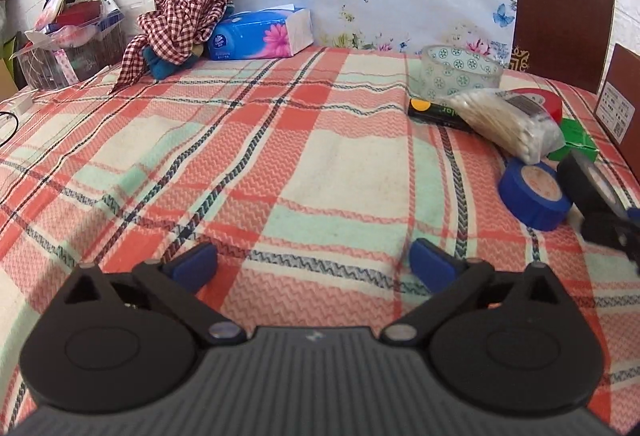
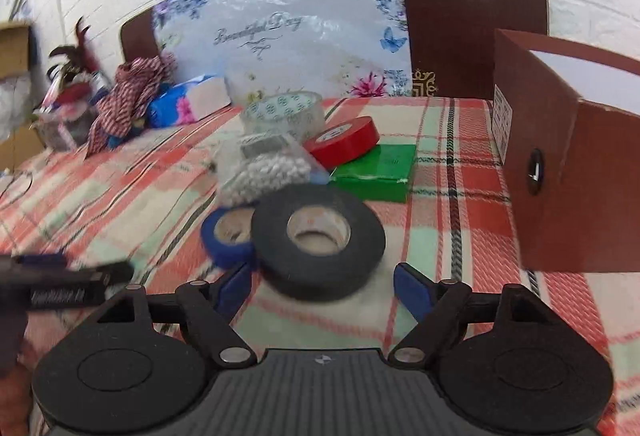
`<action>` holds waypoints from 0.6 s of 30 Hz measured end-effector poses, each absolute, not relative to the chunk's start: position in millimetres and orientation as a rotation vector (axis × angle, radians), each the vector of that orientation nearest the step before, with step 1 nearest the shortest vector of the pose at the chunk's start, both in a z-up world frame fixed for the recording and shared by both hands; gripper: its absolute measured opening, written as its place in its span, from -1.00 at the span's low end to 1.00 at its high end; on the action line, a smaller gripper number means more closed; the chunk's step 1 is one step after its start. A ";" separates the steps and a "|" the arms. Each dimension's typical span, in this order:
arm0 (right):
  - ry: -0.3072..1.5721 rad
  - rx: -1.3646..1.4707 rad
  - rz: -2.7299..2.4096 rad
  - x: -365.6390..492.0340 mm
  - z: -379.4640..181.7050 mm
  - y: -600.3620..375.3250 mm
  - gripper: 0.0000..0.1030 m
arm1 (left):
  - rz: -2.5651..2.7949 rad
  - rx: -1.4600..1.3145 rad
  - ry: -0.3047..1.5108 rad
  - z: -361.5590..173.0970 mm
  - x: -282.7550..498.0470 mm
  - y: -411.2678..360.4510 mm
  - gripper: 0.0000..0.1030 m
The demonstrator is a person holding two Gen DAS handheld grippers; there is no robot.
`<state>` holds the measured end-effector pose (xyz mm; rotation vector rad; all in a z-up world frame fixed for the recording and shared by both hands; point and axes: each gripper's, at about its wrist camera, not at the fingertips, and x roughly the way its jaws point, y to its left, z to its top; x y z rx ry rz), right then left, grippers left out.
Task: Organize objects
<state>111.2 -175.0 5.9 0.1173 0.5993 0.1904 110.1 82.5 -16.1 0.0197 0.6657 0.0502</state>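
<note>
Little of the sorting looks done, as far as I can judge. The loose things sit in a huddle at the right of the left-wrist view: a clear patterned tape roll [image 1: 460, 69], a bag of cotton swabs [image 1: 508, 123], a red tape roll [image 2: 344, 139], a green box [image 2: 376, 171], a blue tape roll [image 1: 534, 195] and a black tape roll [image 2: 318, 238]. The swab bag leans over a dark battery-like stick [image 1: 436, 113].

My left gripper [image 1: 314, 262] stands wide with nothing between its fingers, over bare plaid cloth [image 1: 240, 155] at the bottom of its frame. My right gripper [image 2: 322, 286] is spread too, its fingers flanking the near rim of the black roll; I cannot see the pads pressing it, so I judge it not yet gripped.

The likely container is the brown box [image 2: 560, 163] at the right edge of the right-wrist view (its opening faces away, so whether anything lies inside I cannot tell). At the upper left of both views a tissue box [image 1: 264, 33] and a checked cloth bundle [image 1: 180, 15] lie by the headboard.
</note>
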 end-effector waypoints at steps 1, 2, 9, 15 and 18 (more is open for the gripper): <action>0.601 0.136 0.193 116.5 4.8 -174.8 0.63 | 0.050 0.022 0.664 -17.2 111.5 82.6 1.00; 0.597 0.148 0.190 120.0 4.7 -174.3 0.66 | 0.052 0.024 0.663 -17.1 111.6 81.9 1.00; 0.584 0.145 0.200 117.1 5.3 -168.8 0.49 | 0.051 0.026 0.661 -18.4 112.0 82.1 1.00; 0.601 0.079 0.218 88.1 7.2 -171.6 0.49 | 0.052 0.027 0.661 -18.2 111.9 81.5 1.00; 0.613 -0.006 0.199 53.5 7.0 -182.2 0.49 | 0.055 0.032 0.661 -18.2 111.9 81.4 1.00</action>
